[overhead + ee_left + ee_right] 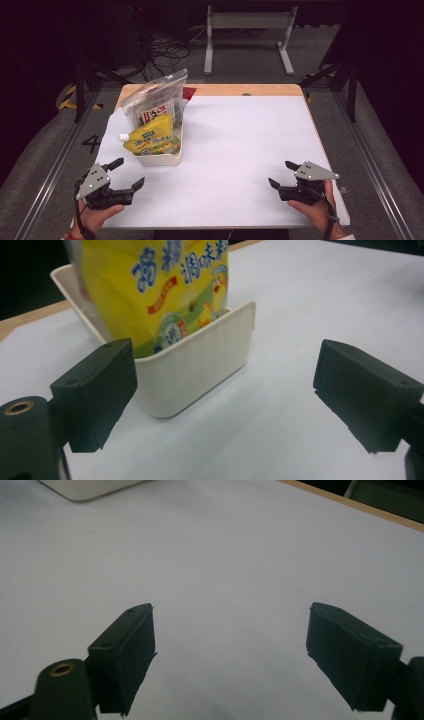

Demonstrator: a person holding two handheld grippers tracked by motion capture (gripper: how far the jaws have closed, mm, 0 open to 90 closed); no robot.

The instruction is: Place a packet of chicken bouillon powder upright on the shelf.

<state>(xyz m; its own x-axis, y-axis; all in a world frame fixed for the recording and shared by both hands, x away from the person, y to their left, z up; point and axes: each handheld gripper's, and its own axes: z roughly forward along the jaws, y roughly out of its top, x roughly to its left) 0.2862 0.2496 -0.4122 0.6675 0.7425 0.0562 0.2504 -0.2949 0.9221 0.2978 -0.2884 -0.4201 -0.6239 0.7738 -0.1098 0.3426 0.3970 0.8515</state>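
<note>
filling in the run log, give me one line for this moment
left gripper: open, empty, near white bin | right gripper: open, empty, over white sheet | yellow pouch: in bin | clear bag: in bin behind pouch

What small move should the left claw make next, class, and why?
Probably draw the left claw a little farther back from the white bin. Its jaws stand wide with nothing between them, and the yellow pouch already sits in the bin beside the clear bag. The right claw is open too.
</note>
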